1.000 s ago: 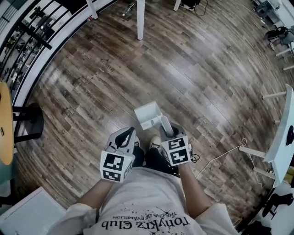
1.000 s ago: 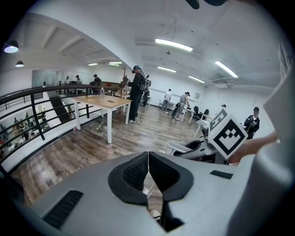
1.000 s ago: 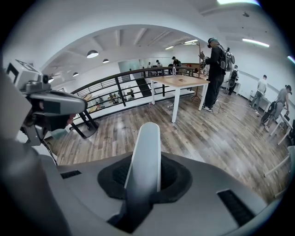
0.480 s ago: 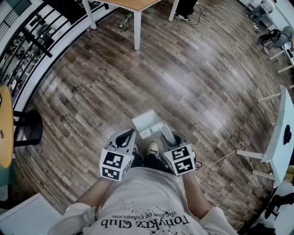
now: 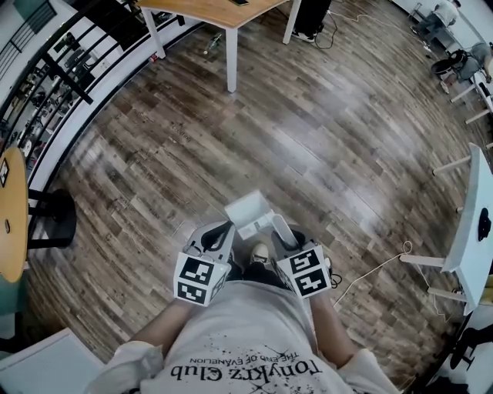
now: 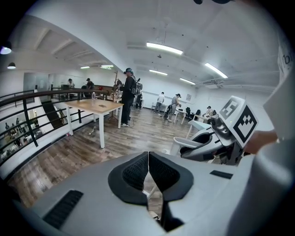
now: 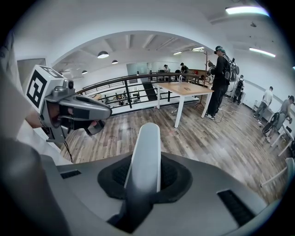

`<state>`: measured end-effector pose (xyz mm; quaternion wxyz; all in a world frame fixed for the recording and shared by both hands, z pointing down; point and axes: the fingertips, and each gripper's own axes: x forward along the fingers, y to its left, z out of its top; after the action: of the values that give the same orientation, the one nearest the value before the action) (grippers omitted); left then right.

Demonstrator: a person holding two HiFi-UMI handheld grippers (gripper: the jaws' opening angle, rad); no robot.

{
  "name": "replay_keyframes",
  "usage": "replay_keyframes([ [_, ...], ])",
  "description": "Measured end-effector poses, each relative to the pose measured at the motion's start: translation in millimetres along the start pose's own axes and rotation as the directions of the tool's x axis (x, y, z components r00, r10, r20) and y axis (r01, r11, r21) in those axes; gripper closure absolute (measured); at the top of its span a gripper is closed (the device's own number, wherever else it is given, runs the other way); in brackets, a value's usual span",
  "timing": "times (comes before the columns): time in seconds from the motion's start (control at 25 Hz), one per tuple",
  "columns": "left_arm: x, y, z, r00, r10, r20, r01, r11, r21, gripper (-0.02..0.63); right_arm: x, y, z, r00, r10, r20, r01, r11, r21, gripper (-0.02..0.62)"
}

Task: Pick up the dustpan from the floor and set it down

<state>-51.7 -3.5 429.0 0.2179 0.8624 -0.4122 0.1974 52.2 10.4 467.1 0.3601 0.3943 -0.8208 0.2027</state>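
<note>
- Gripping the white dustpan (image 5: 248,213) by its handle, my right gripper (image 5: 286,231) had its fingers (image 7: 173,175) clamped on the pale shaft, one black pad on each side.
- In the right gripper view the handle rose straight out from between those fingers and ended in a rounded tip.
- The dustpan was off the wooden floor (image 5: 323,131), held in the air just ahead of my shoe (image 5: 260,252). In the head view its open box end lay farthest from me.
- My left gripper (image 5: 222,235) sat just beside the right one, level with it and close to the pan's near corner. I could not tell whether it touched the pan.
- Its fingers (image 6: 134,174) were together, pad against pad, with nothing between them.
- From the left gripper view, the right gripper showed off to the side with the white handle sticking out of it.
- A wooden-topped bench (image 5: 219,14) on white legs stood well ahead of me, and a dark railing (image 5: 69,73) curved along the floor's left edge.
- A person (image 7: 220,78) stood at the far end of that bench.
- A thin white cable (image 5: 373,269) lay on the floor to my right.
</note>
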Motion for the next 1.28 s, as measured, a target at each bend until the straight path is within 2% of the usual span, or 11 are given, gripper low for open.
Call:
replay_keyframes([
  [0.32, -5, -6, 4, 1.0, 0.007, 0.011, -0.007, 1.0, 0.028, 0.583, -10, 2, 7, 1.0, 0.007, 0.01, -0.007, 1.0, 0.002, 0.506],
  [0.48, -7, -8, 10, 0.999, -0.005, 0.044, 0.005, 1.0, 0.004, 0.583, -12, 5, 10, 1.0, 0.012, 0.017, -0.012, 1.0, -0.003, 0.506],
  [0.64, -8, -4, 8, 0.999, 0.008, 0.037, -0.009, 1.0, 0.026, 0.583, -10, 8, 10, 1.0, 0.015, 0.01, -0.015, 1.0, -0.006, 0.506],
  [1.28, -2, 6, 4, 1.0, 0.015, 0.015, -0.016, 1.0, 0.018, 0.583, 0, 6, 17, 1.0, 0.018, 0.002, -0.018, 1.0, -0.017, 0.506],
])
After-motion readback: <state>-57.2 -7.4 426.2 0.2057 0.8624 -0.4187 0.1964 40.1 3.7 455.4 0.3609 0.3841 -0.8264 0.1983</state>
